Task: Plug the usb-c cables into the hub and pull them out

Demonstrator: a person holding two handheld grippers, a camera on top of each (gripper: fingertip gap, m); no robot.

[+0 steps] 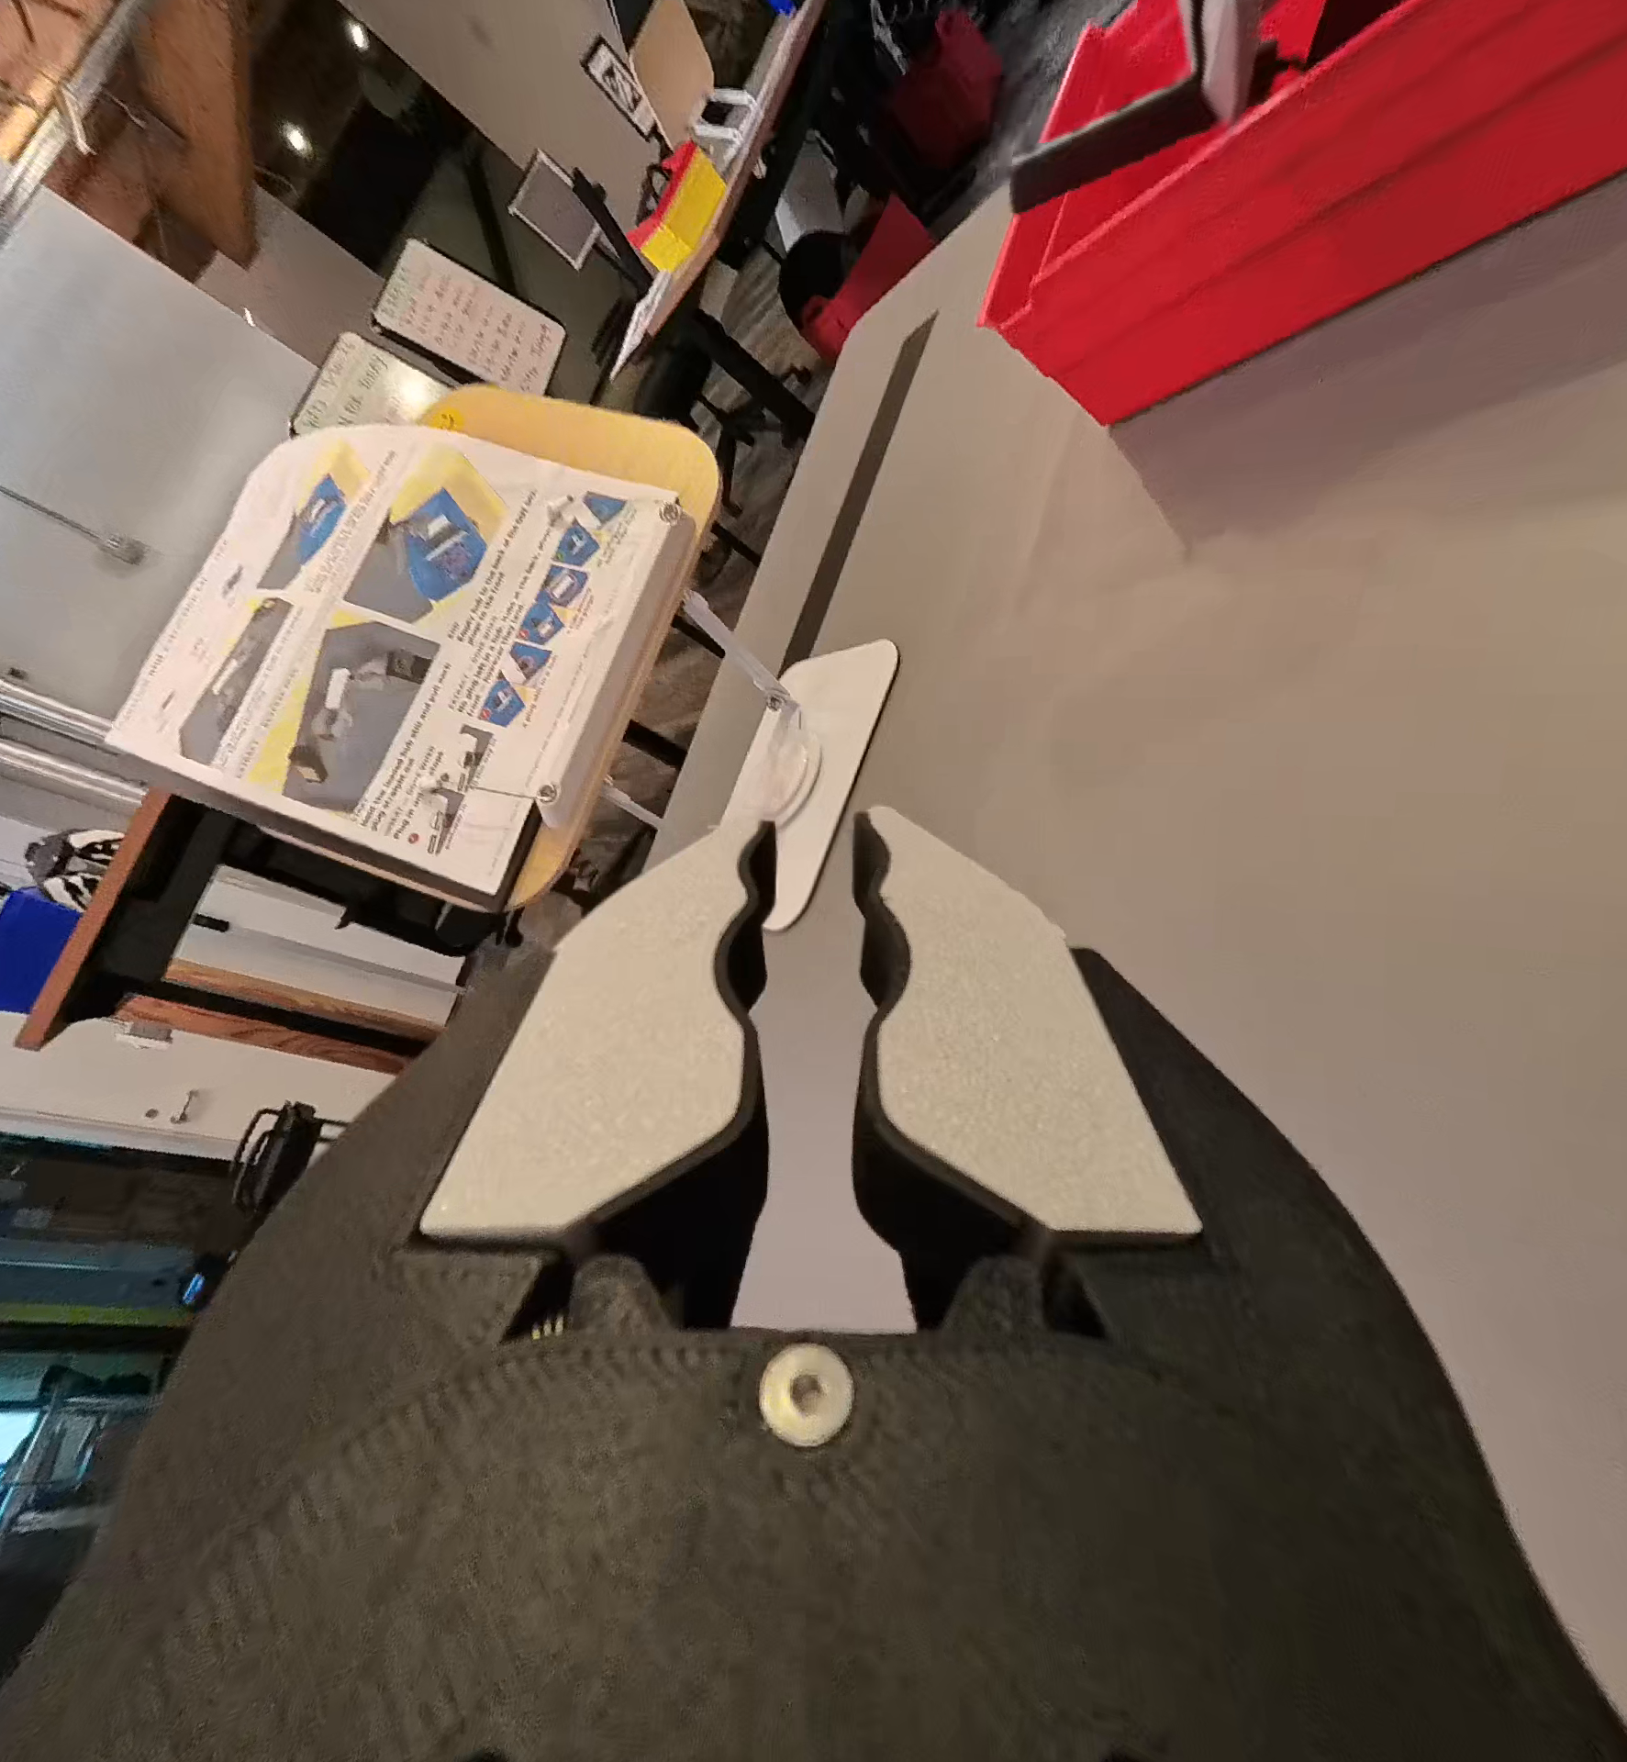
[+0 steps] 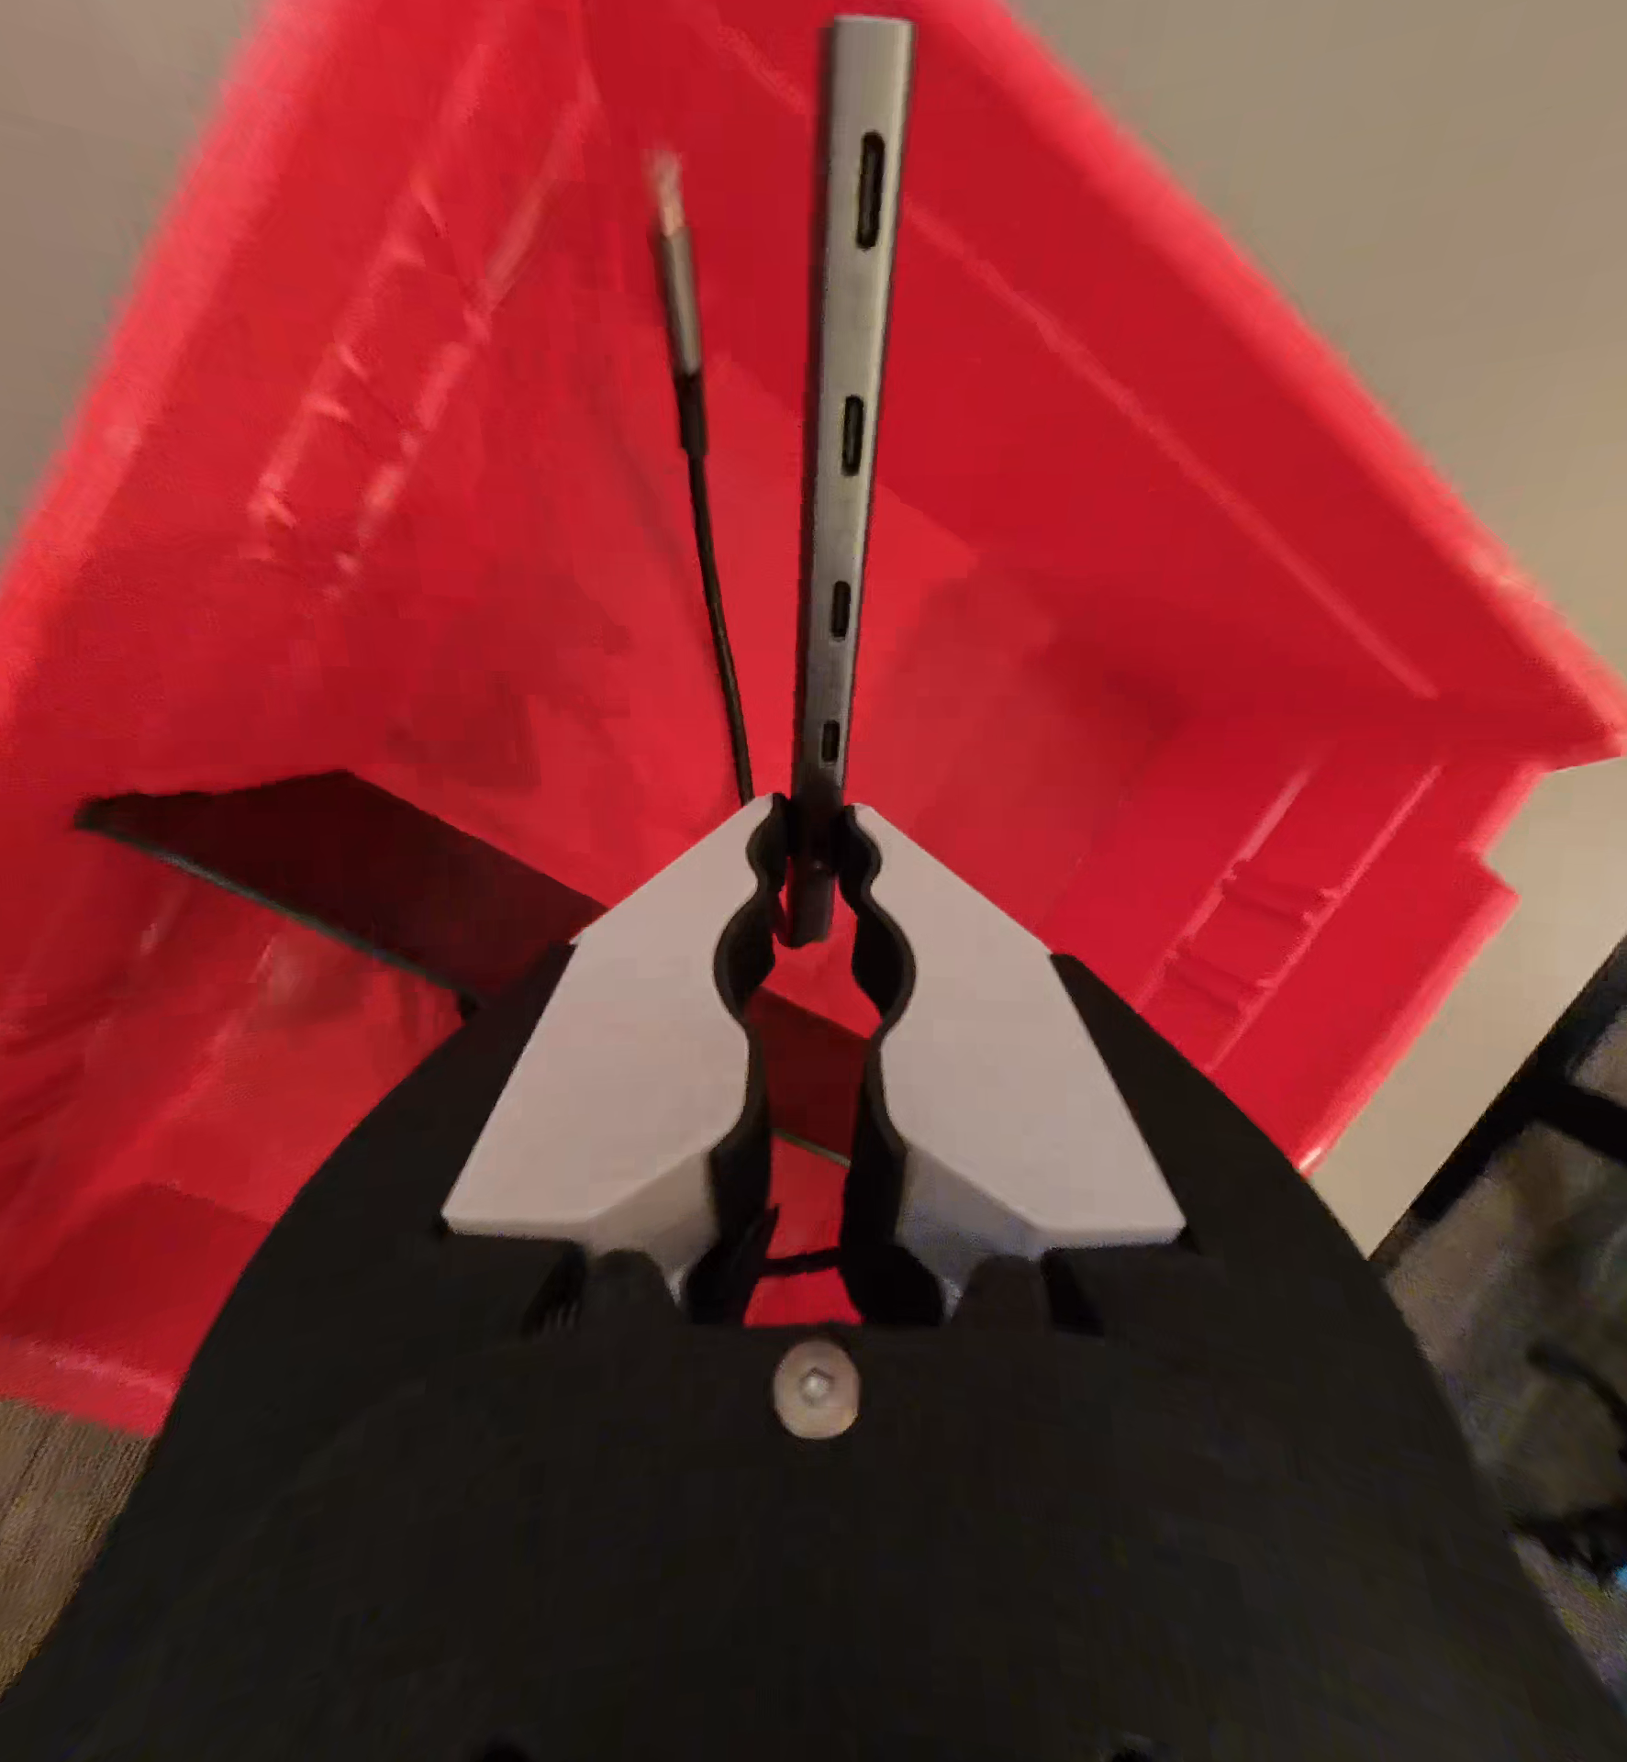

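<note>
The left claw (image 1: 814, 839) hovers over the grey worktop (image 1: 1315, 858), rolled hard to one side so the room stands tilted in its view; its two grey fingers (image 1: 619, 1039) stand apart with nothing between them, released. Just past their tips a white flat base plate (image 1: 847, 706) lies on the worktop, carrying a clear stand that holds up an instruction sheet (image 1: 390, 648) on a pale board. Farther off, at the upper right, sits a red bin (image 1: 1362, 210).

The right claw (image 2: 814, 810) points down into that red bin (image 2: 1171, 477), clenched on the near end of a slim grey USB hub (image 2: 852, 458). The hub's long axis runs straight away from the claw, in line with the fingers, its row of ports facing the camera. Beside it, to its left, the hub's own black cable (image 2: 709, 534) springs from the fingertips and leans slightly away, ending in a blurred metal plug (image 2: 671, 229). A dark flat panel (image 2: 313, 858) lies in the bin below.
</note>
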